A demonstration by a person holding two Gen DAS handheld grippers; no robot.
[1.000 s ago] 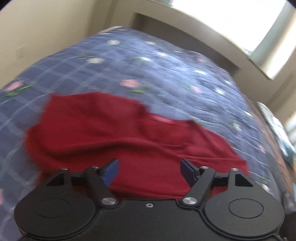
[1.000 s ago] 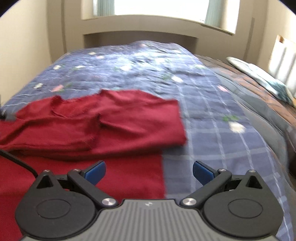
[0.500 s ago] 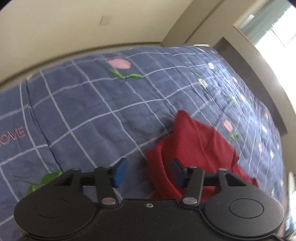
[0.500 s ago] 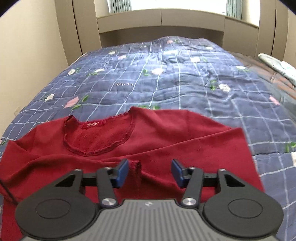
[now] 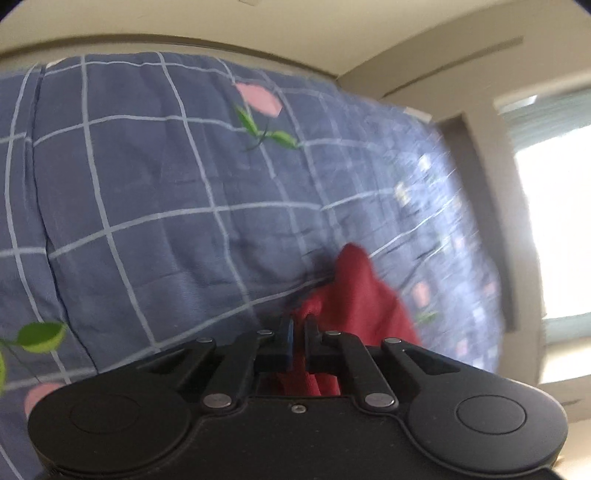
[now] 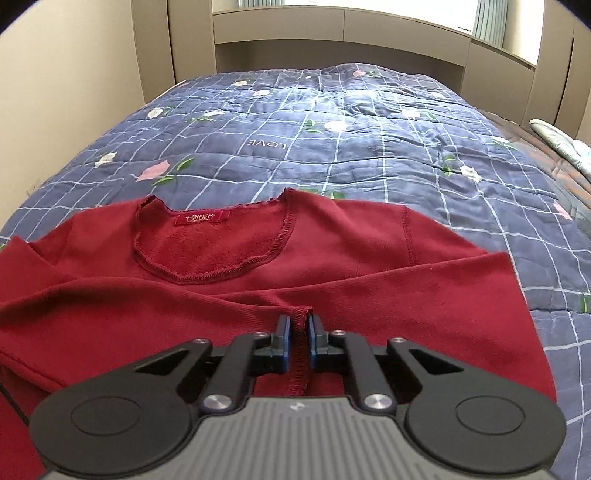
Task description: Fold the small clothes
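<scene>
Red top (image 6: pixel 332 266) lies on a blue quilt (image 6: pixel 332 147), both grippers having just closed: right gripper (image 6: pixel 298 332) pinching its hem, left gripper (image 5: pixel 298 332) clamping a bunched edge.

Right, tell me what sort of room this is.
Most likely a bedroom. A bed with a blue checked floral quilt fills the view, a built-in headboard shelf sits under a window, and a red top lies spread on the quilt.
</scene>
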